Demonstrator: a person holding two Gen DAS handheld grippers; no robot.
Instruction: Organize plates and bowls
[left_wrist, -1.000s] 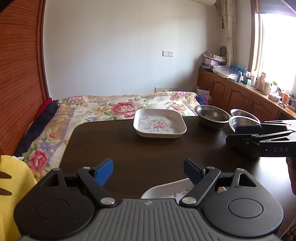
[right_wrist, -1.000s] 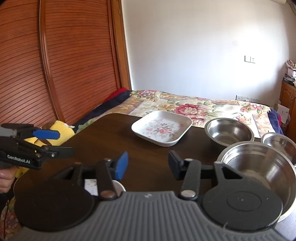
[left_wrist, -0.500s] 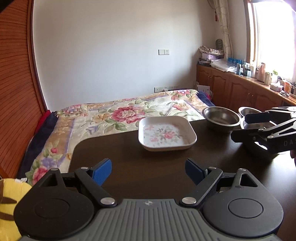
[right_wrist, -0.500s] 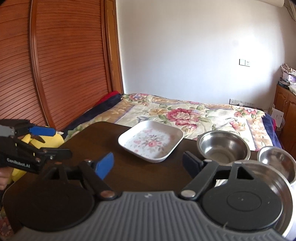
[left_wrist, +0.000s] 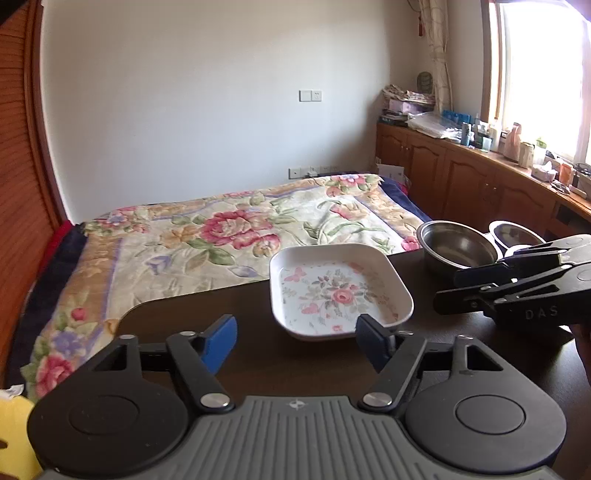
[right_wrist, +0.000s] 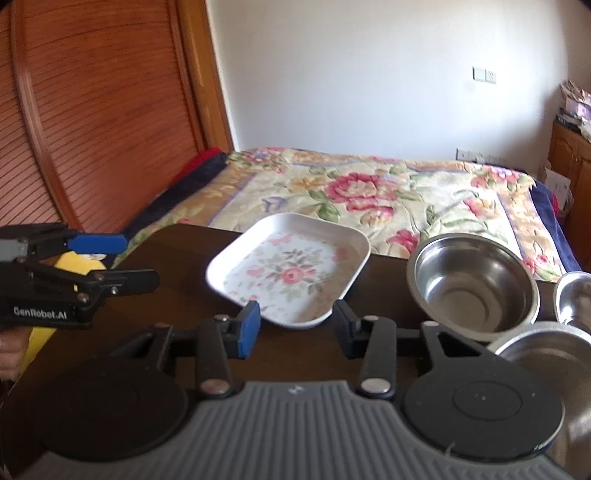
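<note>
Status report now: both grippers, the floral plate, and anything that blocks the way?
Left gripper open, empty. Right gripper open, empty, close before floral plate. Plate flat on table, untouched. Steel bowls to its right; path clear.

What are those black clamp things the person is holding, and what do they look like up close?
They are two hand-held grippers. The left gripper has black hinged linkages with silver rivets, two round black discs, a ribbed grey body, and fingers padded in blue. The right gripper is built the same. From the side, one casing reads "GenRobot.AI", the other "DAS". No cables or sleeves show.
</note>
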